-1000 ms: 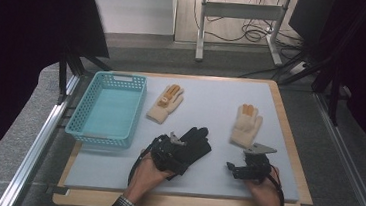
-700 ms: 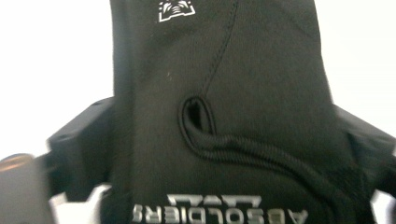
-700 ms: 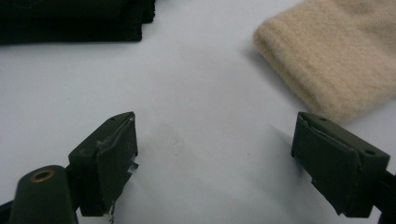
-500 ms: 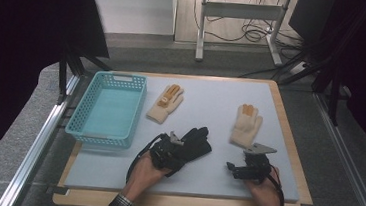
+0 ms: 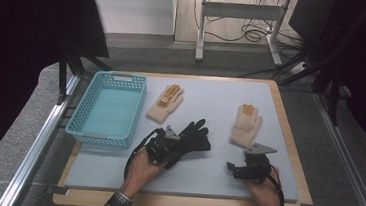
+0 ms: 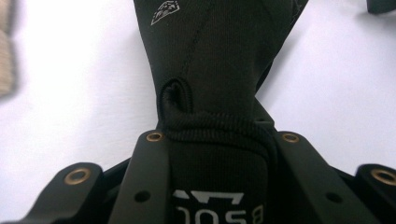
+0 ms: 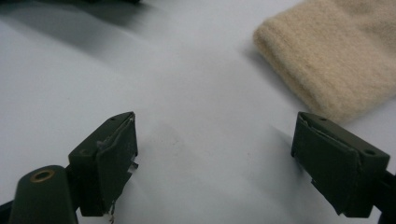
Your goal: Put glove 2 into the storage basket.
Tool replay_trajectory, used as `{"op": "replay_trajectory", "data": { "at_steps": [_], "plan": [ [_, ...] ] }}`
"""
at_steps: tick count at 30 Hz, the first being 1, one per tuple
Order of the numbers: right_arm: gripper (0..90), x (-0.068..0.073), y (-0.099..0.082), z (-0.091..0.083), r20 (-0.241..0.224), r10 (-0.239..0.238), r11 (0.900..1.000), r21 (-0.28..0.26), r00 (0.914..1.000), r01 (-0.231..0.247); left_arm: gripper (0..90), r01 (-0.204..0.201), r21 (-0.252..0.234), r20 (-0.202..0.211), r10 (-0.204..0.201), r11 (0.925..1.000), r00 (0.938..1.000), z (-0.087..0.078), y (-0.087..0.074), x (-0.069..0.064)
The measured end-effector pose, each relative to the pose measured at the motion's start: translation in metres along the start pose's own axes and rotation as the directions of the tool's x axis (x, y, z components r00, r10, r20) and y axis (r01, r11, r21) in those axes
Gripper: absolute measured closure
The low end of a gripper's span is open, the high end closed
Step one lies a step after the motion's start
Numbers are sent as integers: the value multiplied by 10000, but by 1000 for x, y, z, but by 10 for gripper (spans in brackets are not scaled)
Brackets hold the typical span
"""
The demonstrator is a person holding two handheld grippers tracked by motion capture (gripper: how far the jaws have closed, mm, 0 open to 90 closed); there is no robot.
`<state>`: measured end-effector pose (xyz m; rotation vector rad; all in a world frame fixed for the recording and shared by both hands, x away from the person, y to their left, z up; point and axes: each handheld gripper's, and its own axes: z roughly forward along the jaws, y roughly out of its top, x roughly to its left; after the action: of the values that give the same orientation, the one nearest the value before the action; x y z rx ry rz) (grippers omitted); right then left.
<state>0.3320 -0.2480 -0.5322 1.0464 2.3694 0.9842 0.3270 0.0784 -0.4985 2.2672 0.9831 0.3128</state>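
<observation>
A black glove (image 5: 195, 136) lies mid-table with its fingers pointing away from me. My left gripper (image 5: 167, 149) is at its cuff. In the left gripper view the ribbed cuff of the black glove (image 6: 210, 60) is bunched between the jaws of my left gripper (image 6: 222, 137), which have just been closing and now pinch it. My right gripper (image 5: 235, 167) rests low near the front right, open with nothing between the jaws (image 7: 215, 149). A beige glove (image 5: 247, 124) lies just beyond it, its cuff (image 7: 336, 56) to the upper right.
A turquoise basket (image 5: 98, 137) stands at the left of the grey mat, nothing in it. A second beige glove (image 5: 167, 103) with orange finger patches lies beside the basket's right wall. The wooden table edge (image 5: 182, 203) runs along the front.
My left gripper's jaws have closed onto the black glove's cuff and the hand has risen slightly. The right gripper has stayed put.
</observation>
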Motion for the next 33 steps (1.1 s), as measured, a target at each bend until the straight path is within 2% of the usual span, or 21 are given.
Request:
{"op": "replay_trajectory", "data": {
  "at_steps": [9, 18, 24, 27, 33],
  "plan": [
    [141, 0, 0, 0, 7, -30, 10000, -9, 10000, 30, 705, 211, -285, -367, -221, 9994, 9991, -13, 7, 11],
    [141, 0, 0, 0, 3, -25, 10000, -6, 10000, 25, 700, 450, -788, -1022, -530, 9959, 9934, -44, 23, 35],
    [141, 0, 0, 0, 2, -29, 10000, -6, 10000, 29, 699, 701, -929, -1740, -855, 9932, 9810, -68, 30, 61],
    [141, 0, 0, 0, 3, -25, 10000, -10, 10000, 25, 699, 897, -969, -2131, -1087, 9912, 9710, -79, 31, 76],
    [141, 0, 0, 0, 1, -25, 10000, -13, 10000, 25, 698, 1677, -1231, -2617, -1950, 9781, 9452, -97, 23, 109]
  ]
}}
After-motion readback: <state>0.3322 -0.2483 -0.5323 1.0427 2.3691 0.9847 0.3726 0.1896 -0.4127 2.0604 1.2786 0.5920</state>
